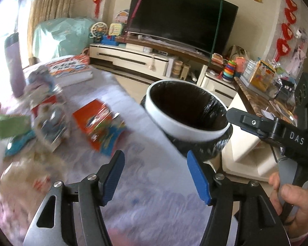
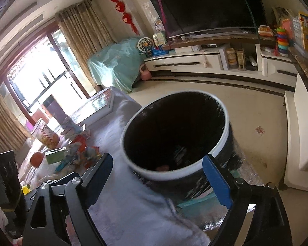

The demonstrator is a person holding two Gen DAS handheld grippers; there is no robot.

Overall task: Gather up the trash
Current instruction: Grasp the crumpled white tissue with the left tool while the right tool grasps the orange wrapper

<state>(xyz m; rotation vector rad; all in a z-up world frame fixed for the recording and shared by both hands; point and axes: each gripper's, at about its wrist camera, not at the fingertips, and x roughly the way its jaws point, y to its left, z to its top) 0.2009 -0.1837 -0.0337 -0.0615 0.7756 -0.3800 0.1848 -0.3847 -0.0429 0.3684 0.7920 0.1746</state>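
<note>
A round trash bin (image 1: 195,133) with a white rim and a black liner stands beside the table's edge, its mouth open upward. My left gripper (image 1: 155,160) hangs open over the lilac tablecloth (image 1: 143,194), with nothing between its blue pads. Left of it lie an orange wrapper (image 1: 98,125), a green box (image 1: 10,126) and a blurred heap of packets (image 1: 47,106). My right gripper (image 2: 157,160) is open just above the trash bin (image 2: 174,127), with nothing between its pads. Something small and pinkish (image 2: 163,167) lies at the bin's bottom. The right gripper's black body (image 1: 256,125) shows beyond the bin, a hand (image 1: 289,196) holding it.
A purple bottle (image 1: 13,61) and a stack of books (image 1: 71,69) sit at the table's far end. A side counter (image 1: 262,102) crowded with boxes runs along the right. A television (image 1: 182,18) on a low white cabinet (image 1: 137,59) fills the back wall. Tiled floor (image 2: 246,106) lies past the bin.
</note>
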